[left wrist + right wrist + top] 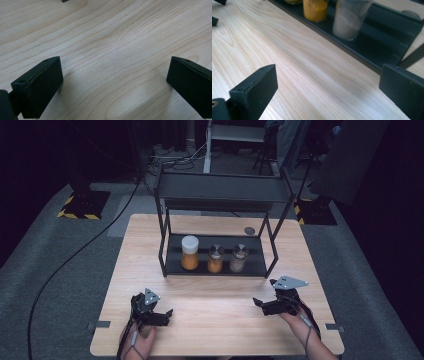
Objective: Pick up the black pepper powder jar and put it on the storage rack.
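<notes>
From the high view, three jars stand in a row on the bottom shelf of a black rack (215, 265) on the table (215, 330): a tall jar with a white lid (190, 252), a small orange jar (215, 258) and a small pale jar (238, 258). All three are ahead of the fingers and well apart from them. The left gripper (162, 316) and the right gripper (262, 304) both sit low near the table's front, holding nothing. In the left gripper view, the fingers (41, 87) are spread wide with bare wood between them, so they are released. In the right gripper view, the fingers (255, 91) are spread wide too, with nothing between them. The pale jar (350, 18) and the orange jar (315, 10) stand on the shelf ahead of them, the pale one nearer. I think either the jars are all put away and the job is nearly done, or no jar has been picked up yet; I cannot tell which.
</notes>
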Motion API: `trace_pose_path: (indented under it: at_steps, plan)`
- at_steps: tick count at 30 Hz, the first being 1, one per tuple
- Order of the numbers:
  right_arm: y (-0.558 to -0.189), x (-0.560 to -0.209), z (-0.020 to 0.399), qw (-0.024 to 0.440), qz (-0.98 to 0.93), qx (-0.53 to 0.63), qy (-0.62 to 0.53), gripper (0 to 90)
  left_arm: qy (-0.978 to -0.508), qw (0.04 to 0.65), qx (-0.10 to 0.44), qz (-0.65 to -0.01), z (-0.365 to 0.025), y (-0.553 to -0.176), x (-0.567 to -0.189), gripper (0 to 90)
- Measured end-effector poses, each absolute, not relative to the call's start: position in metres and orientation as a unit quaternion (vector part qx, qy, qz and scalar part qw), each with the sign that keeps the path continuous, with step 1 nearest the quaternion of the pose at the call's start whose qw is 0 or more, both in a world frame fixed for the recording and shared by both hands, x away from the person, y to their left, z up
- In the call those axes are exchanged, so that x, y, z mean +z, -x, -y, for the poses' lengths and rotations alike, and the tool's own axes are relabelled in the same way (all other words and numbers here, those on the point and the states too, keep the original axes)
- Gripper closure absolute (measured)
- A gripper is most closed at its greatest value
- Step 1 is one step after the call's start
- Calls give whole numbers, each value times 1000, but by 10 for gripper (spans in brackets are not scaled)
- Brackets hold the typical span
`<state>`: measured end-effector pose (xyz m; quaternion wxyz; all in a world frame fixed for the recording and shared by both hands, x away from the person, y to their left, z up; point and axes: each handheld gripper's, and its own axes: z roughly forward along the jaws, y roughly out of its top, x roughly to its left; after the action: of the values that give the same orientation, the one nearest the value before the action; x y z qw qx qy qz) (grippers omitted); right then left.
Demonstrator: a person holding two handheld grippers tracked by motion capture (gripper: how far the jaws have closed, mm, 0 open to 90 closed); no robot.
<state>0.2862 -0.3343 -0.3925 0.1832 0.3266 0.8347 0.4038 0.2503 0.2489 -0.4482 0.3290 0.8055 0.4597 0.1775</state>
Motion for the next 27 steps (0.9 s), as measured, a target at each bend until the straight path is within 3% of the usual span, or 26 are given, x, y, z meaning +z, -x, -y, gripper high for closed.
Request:
trace_pose_path:
  at_steps: [27]
  plan:
    - [-287, -440, 378, 171, -836, 360, -376, 11, -806, 329, 178, -460, -249, -250, -448, 7]
